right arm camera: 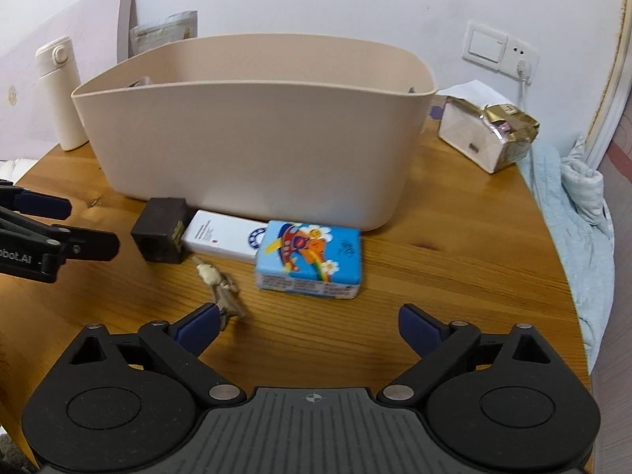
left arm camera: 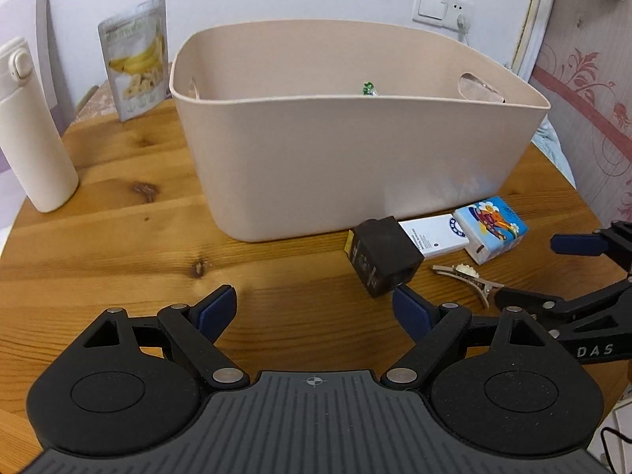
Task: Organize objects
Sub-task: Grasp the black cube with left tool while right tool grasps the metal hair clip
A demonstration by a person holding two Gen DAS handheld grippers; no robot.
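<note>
A beige plastic bin (left arm camera: 355, 166) (right arm camera: 252, 146) stands on the round wooden table (left arm camera: 138, 260). In front of it lie a black cube box (left arm camera: 382, 256) (right arm camera: 160, 235), a flat white box (left arm camera: 434, 237) (right arm camera: 221, 237), a blue cartoon tissue pack (left arm camera: 491, 233) (right arm camera: 310, 262) and a beige hair clip (left arm camera: 468, 278) (right arm camera: 221, 288). My left gripper (left arm camera: 314, 312) is open and empty, its right finger close to the black box. My right gripper (right arm camera: 308, 326) is open and empty, just short of the tissue pack, its left finger by the clip.
A white bottle (left arm camera: 27, 134) (right arm camera: 63, 94) and a banana chip pouch (left arm camera: 134, 59) stand at the left back. A gold-wrapped white pack (right arm camera: 488, 134) lies at the right back. A light blue cloth (right arm camera: 568, 213) hangs past the table's right edge. Something small and green (left arm camera: 369, 87) shows inside the bin.
</note>
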